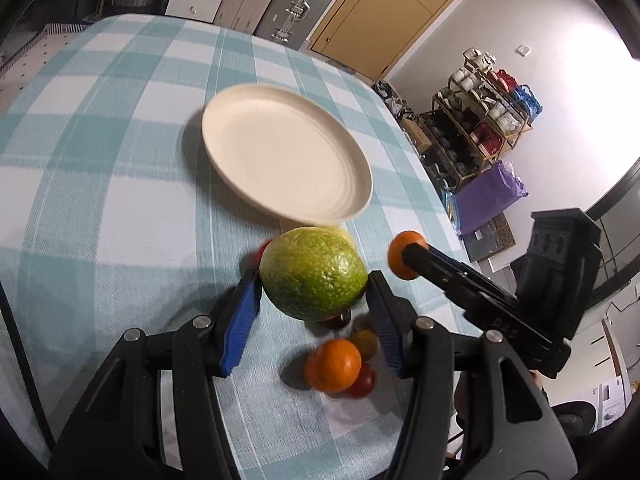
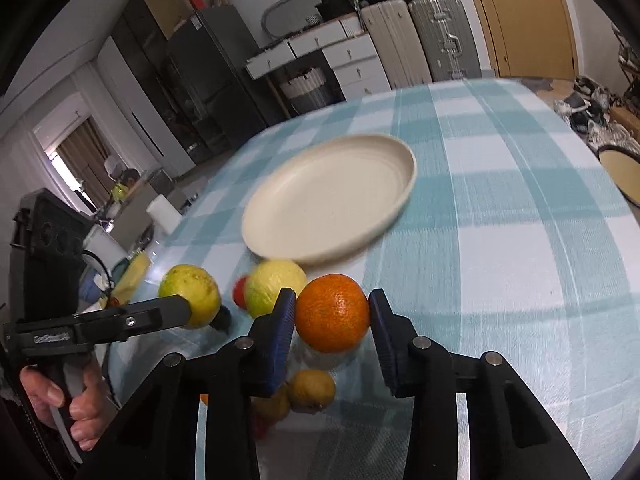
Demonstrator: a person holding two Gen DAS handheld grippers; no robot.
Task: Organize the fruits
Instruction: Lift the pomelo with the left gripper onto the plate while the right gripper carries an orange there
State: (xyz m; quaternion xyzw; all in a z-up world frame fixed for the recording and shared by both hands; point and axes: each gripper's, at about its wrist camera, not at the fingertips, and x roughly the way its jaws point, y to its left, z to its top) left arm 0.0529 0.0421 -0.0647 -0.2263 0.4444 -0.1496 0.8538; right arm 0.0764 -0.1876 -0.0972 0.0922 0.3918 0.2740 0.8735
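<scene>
My left gripper point(image 1: 313, 286) is shut on a large green citrus fruit point(image 1: 313, 278) and holds it above the table, short of the empty cream plate point(image 1: 286, 152). My right gripper point(image 2: 332, 316) is shut on an orange point(image 2: 332, 313), also above the table and short of the plate point(image 2: 328, 196). In the left wrist view the right gripper point(image 1: 404, 260) shows to the right with its orange point(image 1: 402, 254). In the right wrist view the left gripper point(image 2: 192, 308) shows at left with the green fruit point(image 2: 190, 294).
Loose fruit lies on the checked tablecloth point(image 1: 100, 200): an orange point(image 1: 333, 365), small red and yellow fruits point(image 1: 364, 380), a yellow-green fruit point(image 2: 274, 286) and small yellowish fruits point(image 2: 312, 390). The table's right edge is near a shelf point(image 1: 476, 124). A dark-rimmed bowl point(image 2: 622, 172) sits at far right.
</scene>
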